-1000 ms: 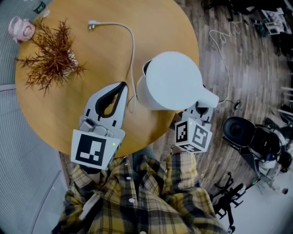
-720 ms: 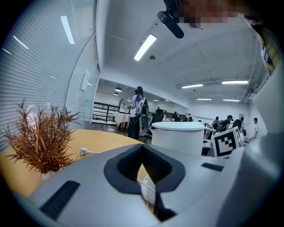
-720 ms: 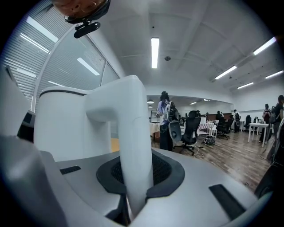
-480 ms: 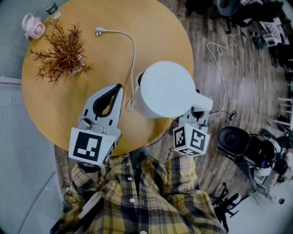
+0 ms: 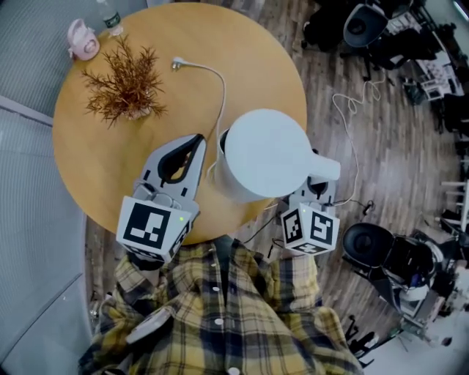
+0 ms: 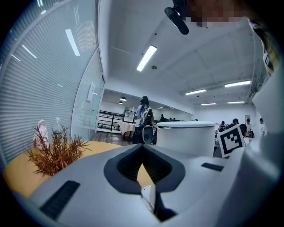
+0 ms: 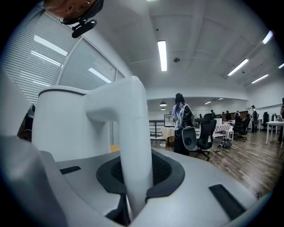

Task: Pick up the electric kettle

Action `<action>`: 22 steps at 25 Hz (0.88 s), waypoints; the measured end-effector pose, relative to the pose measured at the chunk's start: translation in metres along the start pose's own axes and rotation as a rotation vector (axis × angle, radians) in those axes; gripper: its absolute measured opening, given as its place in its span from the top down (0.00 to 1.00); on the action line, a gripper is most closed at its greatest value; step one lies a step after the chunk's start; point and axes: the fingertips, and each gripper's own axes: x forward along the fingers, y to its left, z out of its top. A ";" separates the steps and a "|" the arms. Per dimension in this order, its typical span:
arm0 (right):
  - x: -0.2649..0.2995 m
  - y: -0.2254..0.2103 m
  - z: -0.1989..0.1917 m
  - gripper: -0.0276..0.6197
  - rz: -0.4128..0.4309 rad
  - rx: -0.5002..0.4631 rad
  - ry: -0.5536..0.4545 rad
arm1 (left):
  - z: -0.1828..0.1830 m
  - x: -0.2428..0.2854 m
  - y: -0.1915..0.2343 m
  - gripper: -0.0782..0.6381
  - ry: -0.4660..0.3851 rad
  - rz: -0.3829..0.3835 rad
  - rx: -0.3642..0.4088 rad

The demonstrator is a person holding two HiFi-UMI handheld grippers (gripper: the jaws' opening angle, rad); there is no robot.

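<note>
The white electric kettle (image 5: 264, 154) hangs above the round wooden table (image 5: 102, 168), near its right front edge. My right gripper (image 5: 316, 184) is shut on the kettle's handle (image 7: 133, 146), which stands upright between the pads; the kettle body (image 7: 71, 124) fills the left of the right gripper view. My left gripper (image 5: 195, 140) floats just left of the kettle, jaws closed to a point with nothing in them. In the left gripper view the kettle (image 6: 186, 137) shows to the right beyond the left gripper (image 6: 143, 147).
A dried brown plant (image 5: 128, 77), a pink ornament (image 5: 82, 40) and a bottle (image 5: 110, 16) stand at the table's far left. A white cord with plug (image 5: 212, 73) trails across the table. Office chairs (image 5: 388, 249) and a loose cable (image 5: 352, 110) occupy the wooden floor at the right.
The kettle has risen off the table in my right gripper. The left gripper has risen beside it, still closed and empty.
</note>
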 end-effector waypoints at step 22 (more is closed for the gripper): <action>-0.040 0.058 0.063 0.86 0.305 0.028 -0.032 | 0.029 -0.069 -0.010 0.89 -0.053 0.134 0.047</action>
